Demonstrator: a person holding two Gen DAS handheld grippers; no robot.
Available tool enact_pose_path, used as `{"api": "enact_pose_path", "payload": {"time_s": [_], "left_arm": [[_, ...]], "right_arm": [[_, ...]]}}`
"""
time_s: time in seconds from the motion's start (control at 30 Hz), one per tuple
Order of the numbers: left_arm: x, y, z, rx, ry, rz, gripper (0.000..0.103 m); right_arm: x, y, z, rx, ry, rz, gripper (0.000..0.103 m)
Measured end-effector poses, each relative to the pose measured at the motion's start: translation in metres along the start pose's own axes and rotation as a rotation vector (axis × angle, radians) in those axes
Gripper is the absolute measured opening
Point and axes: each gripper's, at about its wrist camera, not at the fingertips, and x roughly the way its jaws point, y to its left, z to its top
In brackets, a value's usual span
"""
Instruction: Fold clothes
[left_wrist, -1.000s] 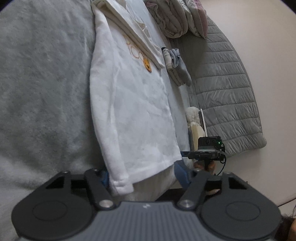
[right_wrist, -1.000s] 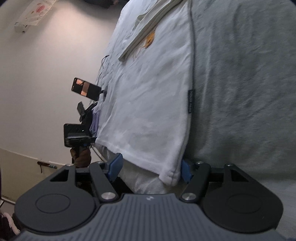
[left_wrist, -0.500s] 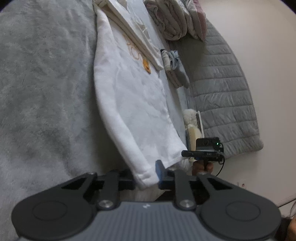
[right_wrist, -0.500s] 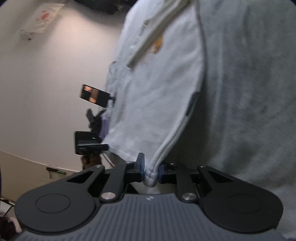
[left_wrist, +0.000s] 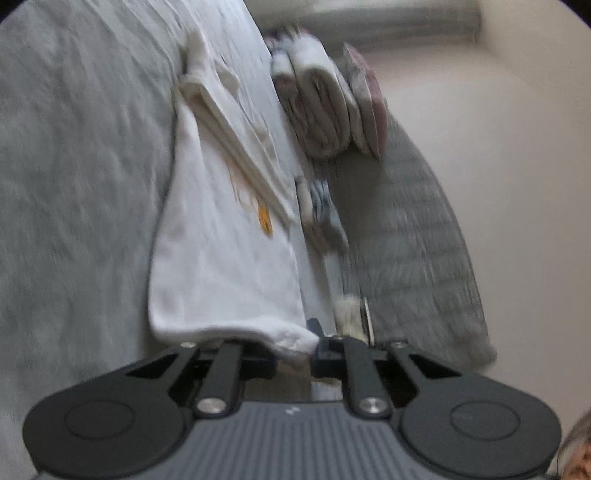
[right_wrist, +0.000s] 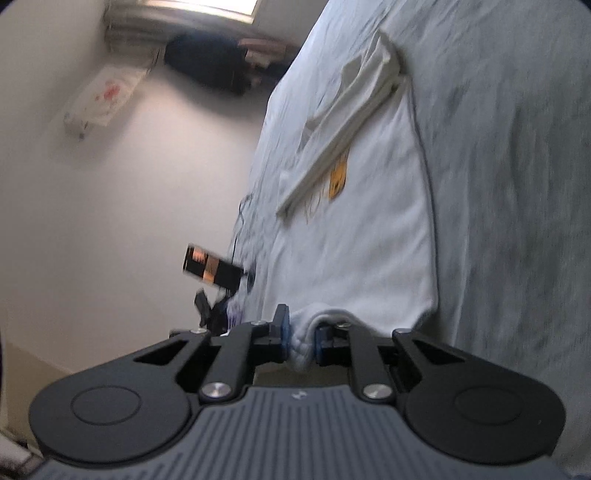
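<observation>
Spread flat on the grey bed: white sweatshirt, sleeves folded across the chest. Left gripper clamped narrow on one hem corner; right gripper pinched narrow on the other. Further right, folded clothes stacked.

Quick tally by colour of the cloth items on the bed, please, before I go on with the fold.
White: 1, shirt, its hem pinched in both hand-held grippers
Pink and white: 1, rolled bedding stack
Grey and white: 1, small folded pile
Grey: 2, fleece blanket, quilt
Total: 5
</observation>
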Motion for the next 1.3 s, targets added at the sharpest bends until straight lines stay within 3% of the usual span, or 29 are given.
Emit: {"api": "enact_pose_path", "payload": {"time_s": [0.2, 0.37, 0.53, 0.57, 0.63, 0.73, 0.77, 0.83, 1.0, 1.2, 1.27, 1.3], "left_arm": [[0.006, 0.012, 0.02, -0.092, -0.136, 0.028, 0.015], [0.014, 0.017, 0.037, -0.14, -0.213, 0.028, 0.007], [0.011, 0.007, 0.053, -0.147, -0.242, 0.115, 0.008], [0.007, 0.002, 0.053, -0.118, -0.249, 0.14, 0.01], [0.001, -0.008, 0.052, -0.06, -0.262, 0.188, 0.04], [-0.009, -0.013, 0.051, -0.002, -0.269, 0.254, 0.054], [-0.01, -0.013, 0.05, 0.008, -0.269, 0.277, 0.056], [-0.014, -0.014, 0.048, 0.026, -0.271, 0.326, 0.06], [-0.026, -0.015, 0.042, 0.094, -0.255, 0.395, 0.059], [-0.02, -0.026, 0.033, 0.172, -0.246, 0.436, 0.058], [-0.012, -0.029, 0.03, 0.202, -0.231, 0.456, 0.052], [-0.009, -0.03, 0.028, 0.218, -0.22, 0.466, 0.044]], "right_arm": [[0.009, -0.011, 0.022, 0.054, -0.091, -0.024, 0.016], [0.021, -0.023, 0.039, 0.1, -0.136, -0.042, 0.015], [0.029, -0.027, 0.048, 0.124, -0.129, -0.062, 0.015], [0.03, -0.028, 0.049, 0.127, -0.122, -0.067, 0.015], [0.029, -0.028, 0.05, 0.13, -0.114, -0.073, 0.016], [0.02, -0.027, 0.052, 0.127, -0.124, -0.075, 0.021], [0.016, -0.025, 0.053, 0.121, -0.139, -0.086, 0.025], [0.009, -0.022, 0.053, 0.109, -0.189, -0.106, 0.054], [0.002, -0.01, 0.051, 0.047, -0.259, -0.149, 0.054], [0.022, 0.014, 0.033, -0.174, -0.239, -0.326, 0.054], [0.029, 0.019, 0.026, -0.244, -0.222, -0.376, 0.052], [0.034, 0.022, 0.022, -0.284, -0.214, -0.407, 0.05]]}}
